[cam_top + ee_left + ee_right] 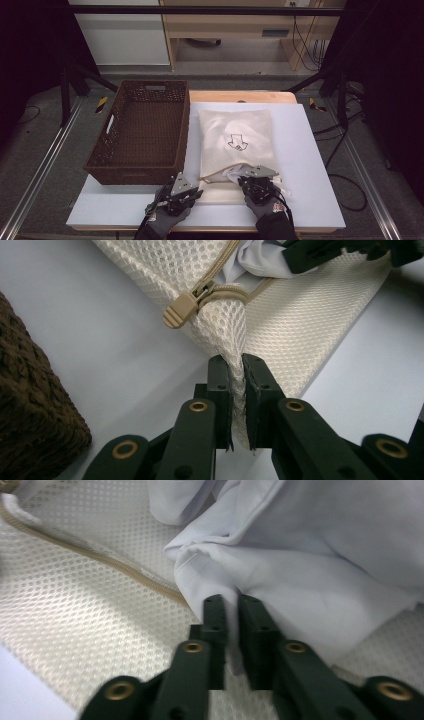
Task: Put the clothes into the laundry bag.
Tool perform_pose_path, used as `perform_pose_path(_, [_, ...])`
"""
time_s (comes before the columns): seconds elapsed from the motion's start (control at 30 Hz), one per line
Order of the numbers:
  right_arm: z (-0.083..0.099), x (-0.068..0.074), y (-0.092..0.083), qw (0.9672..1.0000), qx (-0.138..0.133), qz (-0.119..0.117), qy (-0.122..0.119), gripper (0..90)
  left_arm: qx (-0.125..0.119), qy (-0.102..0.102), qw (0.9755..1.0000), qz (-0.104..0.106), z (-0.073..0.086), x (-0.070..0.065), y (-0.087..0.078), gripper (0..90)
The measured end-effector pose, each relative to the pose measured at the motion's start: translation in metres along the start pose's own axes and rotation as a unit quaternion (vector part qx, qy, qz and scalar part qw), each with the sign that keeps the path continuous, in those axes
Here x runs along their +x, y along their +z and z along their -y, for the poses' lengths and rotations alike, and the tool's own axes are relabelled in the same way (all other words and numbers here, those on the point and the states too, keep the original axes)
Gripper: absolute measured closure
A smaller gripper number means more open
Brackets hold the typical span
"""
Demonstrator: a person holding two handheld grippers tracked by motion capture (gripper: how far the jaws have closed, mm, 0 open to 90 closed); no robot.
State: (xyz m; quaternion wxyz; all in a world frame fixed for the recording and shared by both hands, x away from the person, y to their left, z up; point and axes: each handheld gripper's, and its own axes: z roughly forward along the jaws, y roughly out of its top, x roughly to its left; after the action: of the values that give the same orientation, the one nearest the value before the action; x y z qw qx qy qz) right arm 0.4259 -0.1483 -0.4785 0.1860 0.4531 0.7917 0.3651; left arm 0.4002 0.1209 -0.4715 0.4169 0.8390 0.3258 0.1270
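Left gripper view: left claw (237,365) pinches the mesh laundry bag (300,325) corner, anchoring it so the right claw (229,605), clenched on the white garment (310,570), can pull.

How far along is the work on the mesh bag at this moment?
Done: the mesh bag is unzipped at its near end. In hand: the left hand-held gripper pinches the bag's corner; the right hand-held gripper grips the white garment. Left: most of the garment lies inside; the basket looks empty.
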Motion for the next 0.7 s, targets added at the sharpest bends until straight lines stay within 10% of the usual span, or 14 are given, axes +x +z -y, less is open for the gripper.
perform_pose_path(0.23, [-0.016, -0.002, 0.014, 0.9998, -0.009, 0.015, 0.004, 88.9, -0.009, -0.005, 0.9999, 0.011, -0.005, -0.002, -0.008, 84.0])
perform_pose_path(0.53, [-0.025, -0.006, 0.042, 0.9944, -0.047, 0.095, 0.002, 89.0, -0.007, -0.004, 0.9998, 0.016, -0.005, -0.001, -0.009, 84.6])
perform_pose_path(0.7, [-0.022, -0.005, 0.032, 0.9968, -0.047, 0.064, 0.0, 79.6, -0.011, -0.006, 0.9998, 0.015, -0.004, 0.001, -0.007, 81.8])
